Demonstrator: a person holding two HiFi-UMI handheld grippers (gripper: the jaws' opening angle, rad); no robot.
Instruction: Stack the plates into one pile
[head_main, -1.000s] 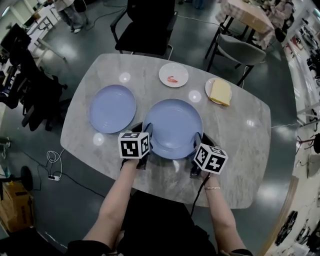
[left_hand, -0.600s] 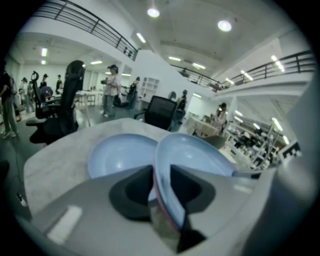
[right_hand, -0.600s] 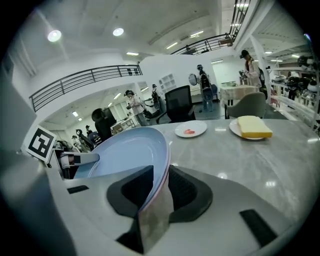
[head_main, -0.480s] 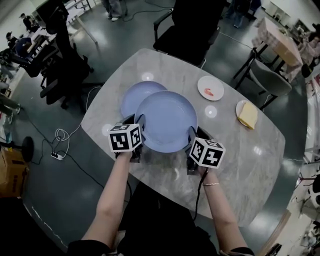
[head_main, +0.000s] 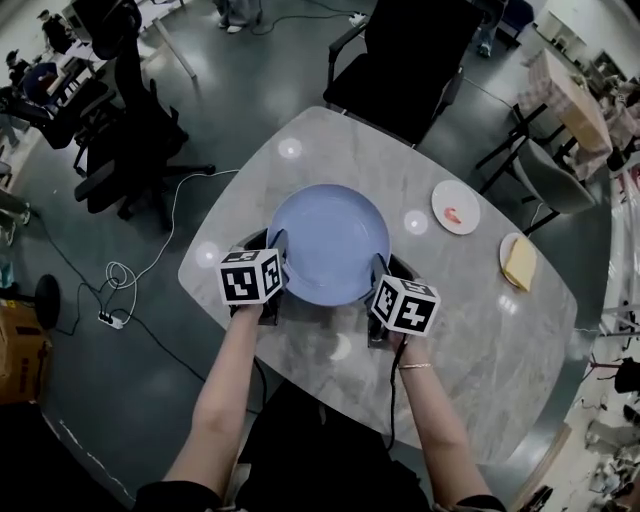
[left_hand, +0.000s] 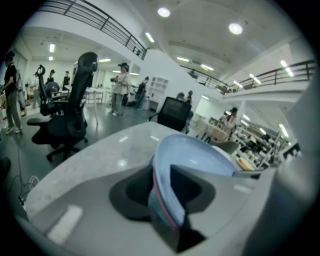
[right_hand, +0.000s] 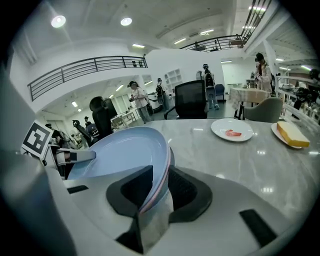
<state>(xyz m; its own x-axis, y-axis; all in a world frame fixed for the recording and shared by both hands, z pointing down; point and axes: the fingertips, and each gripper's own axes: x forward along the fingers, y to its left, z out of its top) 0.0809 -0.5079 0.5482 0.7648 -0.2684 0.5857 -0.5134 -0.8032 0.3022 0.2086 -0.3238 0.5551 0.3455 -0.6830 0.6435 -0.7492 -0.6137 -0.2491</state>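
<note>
I hold the blue plate (head_main: 328, 243) by two opposite edges. The fingers of the left gripper (head_main: 274, 250) are closed on its rim. The rim also sits between the fingers of the right gripper (head_main: 380, 270). These fingers have just been opening a little, but they seem to press on the rim at this moment. The plate lies between my two pairs of fingers, above the tabletop (head_main: 450, 300). I cannot tell if it already rests on something.

The danger I see is on the right side. If the right fingers loosen before the plate is fully down, that edge can drop and hit what is under it, or the plate can slide out toward the left fingers and land off centre. The left fingers alone would then twist the plate.

One second ago a second blue plate lay well apart, beyond the left fingers. Half a second ago my plate covered part of it. Now I do not see it at all, so I judge that it is hidden directly under the plate I carry. The small white plate (head_main: 455, 207) is now farther from the right fingers.
</note>
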